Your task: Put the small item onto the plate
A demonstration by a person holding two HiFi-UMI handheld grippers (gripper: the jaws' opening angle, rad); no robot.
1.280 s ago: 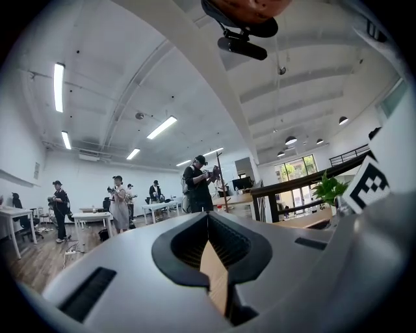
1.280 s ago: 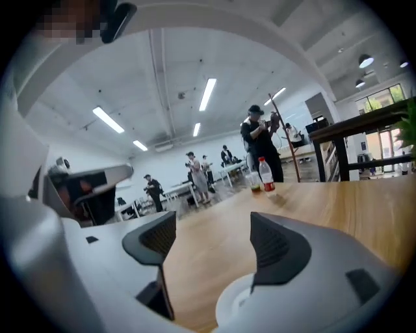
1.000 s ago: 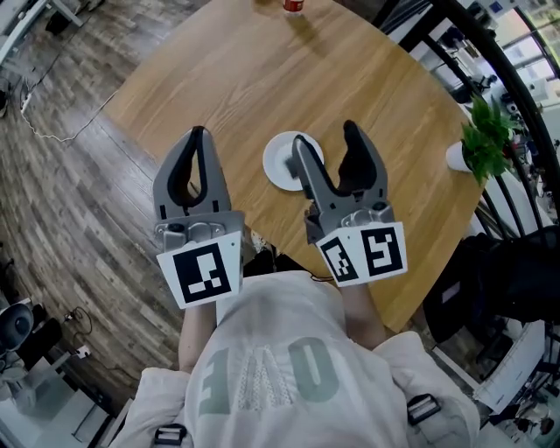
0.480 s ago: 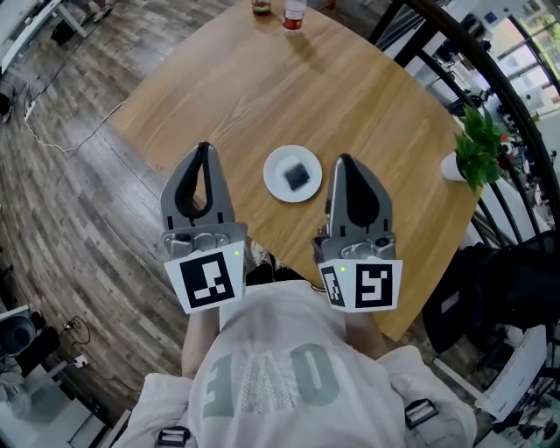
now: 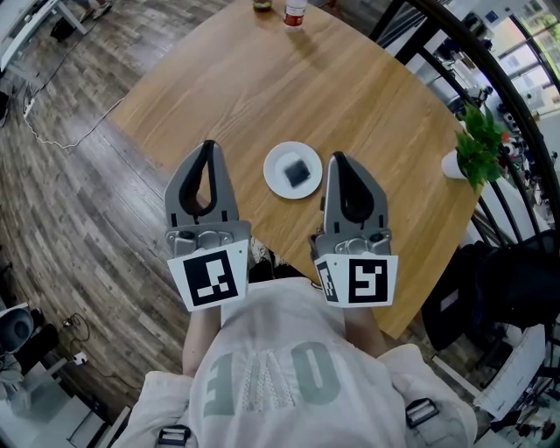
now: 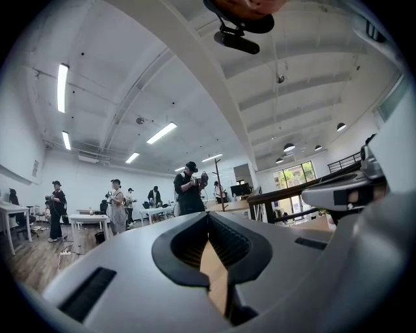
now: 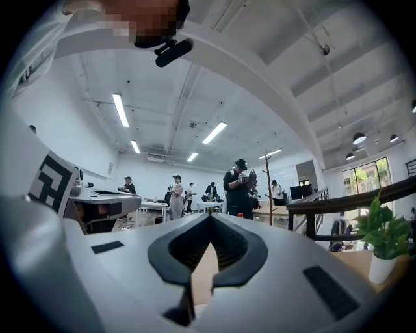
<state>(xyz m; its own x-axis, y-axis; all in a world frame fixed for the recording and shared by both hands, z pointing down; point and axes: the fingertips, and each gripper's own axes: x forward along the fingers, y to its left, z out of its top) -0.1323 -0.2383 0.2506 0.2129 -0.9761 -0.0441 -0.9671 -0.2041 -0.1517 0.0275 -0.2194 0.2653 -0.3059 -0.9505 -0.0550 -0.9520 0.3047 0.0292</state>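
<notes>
A small dark square item [image 5: 298, 172] lies on the white round plate [image 5: 276, 175] near the front of the round wooden table [image 5: 289, 96]. My left gripper [image 5: 207, 147] is shut and empty, held upright to the left of the plate, off the table's edge. My right gripper [image 5: 336, 159] is shut and empty, just right of the plate, apart from it. Both gripper views look level across the room, with the jaws of my left gripper [image 6: 208, 214] and of my right gripper [image 7: 209, 216] meeting at their tips and nothing between them.
A potted green plant [image 5: 478, 144] in a white pot stands at the table's right edge. A red-labelled bottle [image 5: 294, 12] and a jar [image 5: 262, 4] sit at the far edge. Dark railings [image 5: 490, 70] run along the right. Several people stand in the room beyond.
The right gripper let go of the dark item on the plate, drew back toward me and shut. The left gripper stayed shut and shifted slightly.
</notes>
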